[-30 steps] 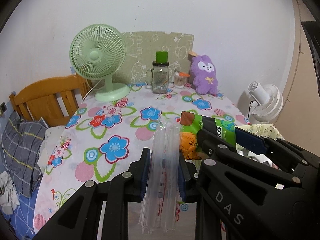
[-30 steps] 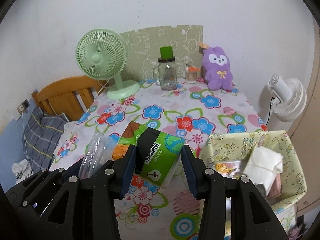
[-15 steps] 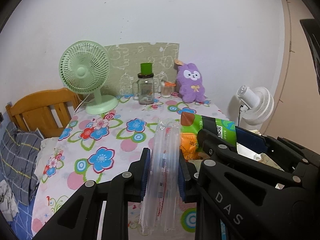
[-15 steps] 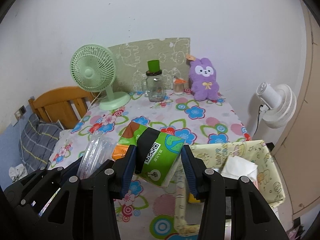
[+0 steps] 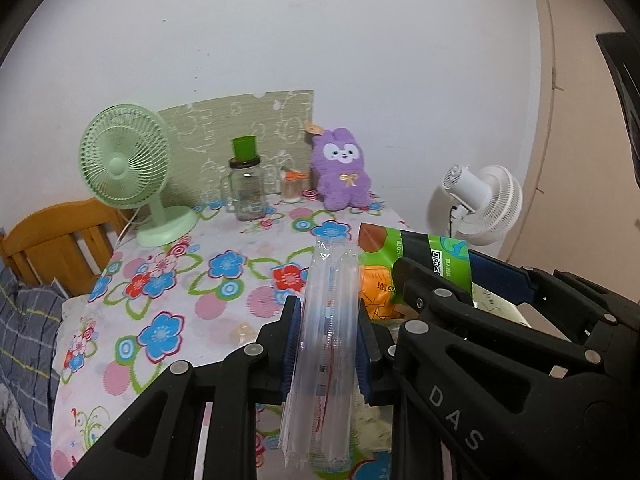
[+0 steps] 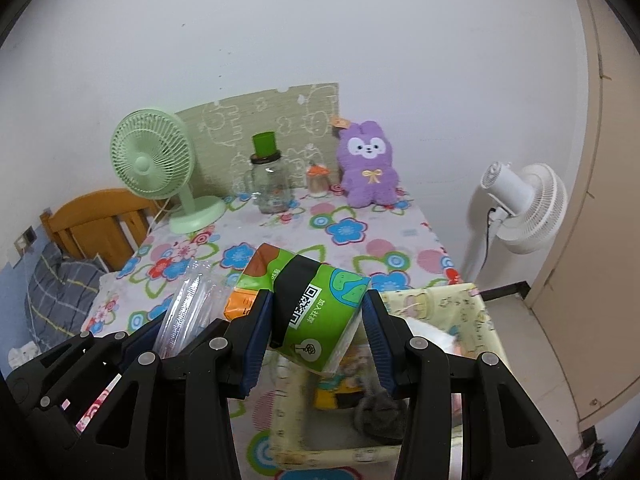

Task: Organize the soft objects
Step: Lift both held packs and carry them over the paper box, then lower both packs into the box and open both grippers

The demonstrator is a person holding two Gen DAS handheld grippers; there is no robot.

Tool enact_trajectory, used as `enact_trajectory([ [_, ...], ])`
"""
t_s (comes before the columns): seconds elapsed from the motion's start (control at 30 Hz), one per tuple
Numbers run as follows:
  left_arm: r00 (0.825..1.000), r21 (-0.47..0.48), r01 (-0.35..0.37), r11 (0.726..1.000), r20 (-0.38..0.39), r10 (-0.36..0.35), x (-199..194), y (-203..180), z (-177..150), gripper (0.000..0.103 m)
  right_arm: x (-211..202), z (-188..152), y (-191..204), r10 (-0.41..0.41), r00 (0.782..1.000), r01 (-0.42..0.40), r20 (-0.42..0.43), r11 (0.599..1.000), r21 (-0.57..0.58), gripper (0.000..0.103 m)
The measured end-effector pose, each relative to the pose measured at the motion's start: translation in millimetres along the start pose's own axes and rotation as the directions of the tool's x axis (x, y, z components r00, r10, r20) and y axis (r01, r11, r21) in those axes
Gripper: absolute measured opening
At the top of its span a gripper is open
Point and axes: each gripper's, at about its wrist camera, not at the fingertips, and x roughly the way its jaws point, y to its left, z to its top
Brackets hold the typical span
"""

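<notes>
My left gripper (image 5: 328, 344) is shut on a clear plastic pack (image 5: 326, 344) and holds it upright above the table; the pack also shows in the right wrist view (image 6: 188, 308). My right gripper (image 6: 316, 336) is shut on a green tissue pack (image 6: 316, 312), held over the yellow fabric basket (image 6: 476, 308); the tissue pack also shows in the left wrist view (image 5: 420, 264). The basket holds a white cloth (image 6: 436, 336), a grey item (image 6: 378, 416) and a yellow packet (image 6: 336, 392). A purple plush bunny (image 6: 368, 168) sits at the table's far edge.
The floral-cloth table (image 6: 348, 232) carries a green desk fan (image 6: 156, 168), a glass jar with a green lid (image 6: 270, 184) and a small cup (image 6: 318, 180) at the back. A white standing fan (image 6: 524, 208) is to the right, a wooden headboard (image 6: 96, 228) to the left.
Both grippers have pulled back and risen with their packs still held. The right gripper with the tissue pack now hangs over the basket rather than beside it.
</notes>
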Motion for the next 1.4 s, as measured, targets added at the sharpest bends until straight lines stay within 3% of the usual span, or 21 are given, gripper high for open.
enact_trajectory([
  [0.63, 0.997, 0.067, 0.081, 0.994, -0.015, -0.08, 25.5, -59.3, 7.8, 0.024, 0.6, -2.8, -66.8, -0.076, 0.997, 0.075, 0.004, 0.995, 0.059, 0.049],
  [1.07, 0.991, 0.076, 0.119, 0.99, -0.068, -0.114, 58.6, -79.9, 0.6, 0.026, 24.8, -14.7, -97.2, -0.107, 0.993, 0.111, -0.053, 0.989, 0.099, 0.049],
  [1.4, 0.988, 0.068, 0.083, 0.994, -0.139, -0.073, 78.4, -75.7, -8.1, 0.055, 46.1, -24.8, -101.1, -0.088, 0.99, 0.101, -0.111, 0.989, 0.112, 0.049],
])
